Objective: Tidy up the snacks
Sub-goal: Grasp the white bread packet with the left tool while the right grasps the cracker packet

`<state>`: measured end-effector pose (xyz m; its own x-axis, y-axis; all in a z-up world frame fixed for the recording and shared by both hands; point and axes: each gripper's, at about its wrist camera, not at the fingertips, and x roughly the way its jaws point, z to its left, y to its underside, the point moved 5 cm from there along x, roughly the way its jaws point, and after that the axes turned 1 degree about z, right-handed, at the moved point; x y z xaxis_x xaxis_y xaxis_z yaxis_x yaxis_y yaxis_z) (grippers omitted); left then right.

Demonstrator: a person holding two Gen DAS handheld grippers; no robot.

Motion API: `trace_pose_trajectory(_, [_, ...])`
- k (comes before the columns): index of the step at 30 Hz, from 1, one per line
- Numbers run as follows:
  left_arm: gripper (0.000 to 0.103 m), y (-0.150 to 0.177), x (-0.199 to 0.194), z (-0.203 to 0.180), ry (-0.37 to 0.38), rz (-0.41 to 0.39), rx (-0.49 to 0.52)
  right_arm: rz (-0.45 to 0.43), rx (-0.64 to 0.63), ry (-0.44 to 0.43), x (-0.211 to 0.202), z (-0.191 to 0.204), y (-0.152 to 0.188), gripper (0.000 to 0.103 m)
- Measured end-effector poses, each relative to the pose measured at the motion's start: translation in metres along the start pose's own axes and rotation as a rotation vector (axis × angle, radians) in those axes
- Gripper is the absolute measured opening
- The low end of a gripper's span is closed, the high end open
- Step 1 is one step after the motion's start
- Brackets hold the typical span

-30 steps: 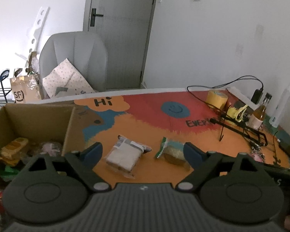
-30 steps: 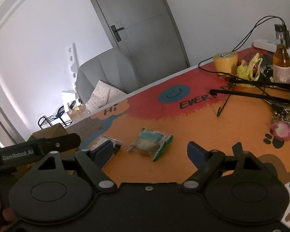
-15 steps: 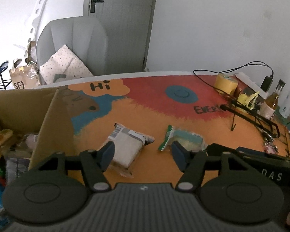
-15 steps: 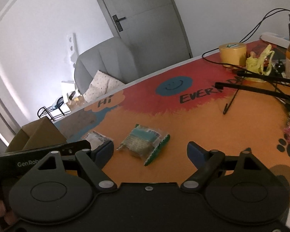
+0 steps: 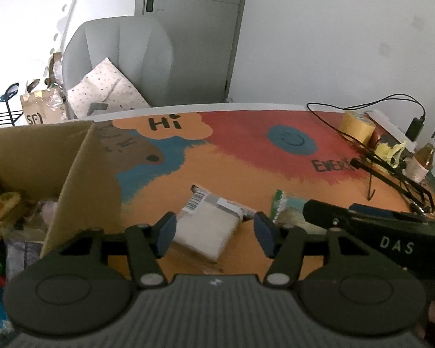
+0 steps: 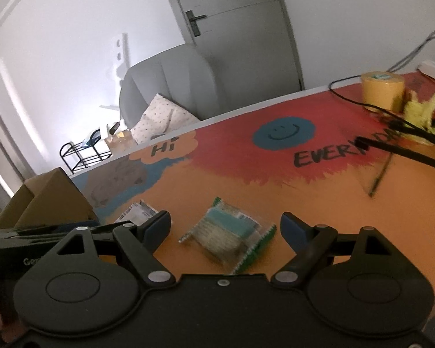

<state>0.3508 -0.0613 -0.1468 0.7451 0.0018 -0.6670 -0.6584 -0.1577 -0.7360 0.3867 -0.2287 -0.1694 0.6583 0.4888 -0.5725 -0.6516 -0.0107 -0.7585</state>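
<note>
You are at the pick-up step, with two snacks left on the table (image 5: pixel 246 156) and both grippers lined up on one each. Your left gripper (image 5: pixel 214 232) is closing: the white pack (image 5: pixel 208 232) lies between its pads, but the pads look just clear of its sides, so you have no grip on it yet. Your right gripper (image 6: pixel 225 226) stands wide, holding nothing, and the green pack (image 6: pixel 232 240) lies flat on the table in the gap between its fingers, touching neither. The two packs sit close beside each other, and the two grippers are crowded together, each showing at the edge of the other's view. The box (image 5: pixel 81 174) stands open at the left, just beside the white pack, with other snacks already inside. Next, I judge, you need to bring the left pads in until they press the white pack, then lift it over the near wall of the box. The wrapper looks soft and slack, so it may crumple or slip. Keep the right gripper out of the left one's path while you do it.
</note>
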Motion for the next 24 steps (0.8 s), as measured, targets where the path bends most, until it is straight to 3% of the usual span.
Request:
trace_pose_trajectory(5, [0.058, -0.002, 0.002, 0.009, -0.011, 0.001, -0.012, 0.016, -0.044, 0.026, 0.014, 0.003, -0.001, 0.084])
trace_pose_trajectory(14, [0.067, -0.004, 0.010, 0.008, -0.009, 0.021, -0.023, -0.002, -0.066, -0.019, 0.027, 0.002, -0.008, 0.084])
trace_pose_trajectory(19, [0.075, -0.004, 0.015, 0.004, -0.012, 0.013, -0.007, 0.063, -0.102, -0.023, 0.030, 0.002, 0.003, 0.069])
trace_pose_trajectory(24, [0.078, -0.001, 0.028, -0.003, -0.009, 0.034, 0.043, 0.055, -0.096, -0.018, 0.016, -0.005, 0.009, 0.050])
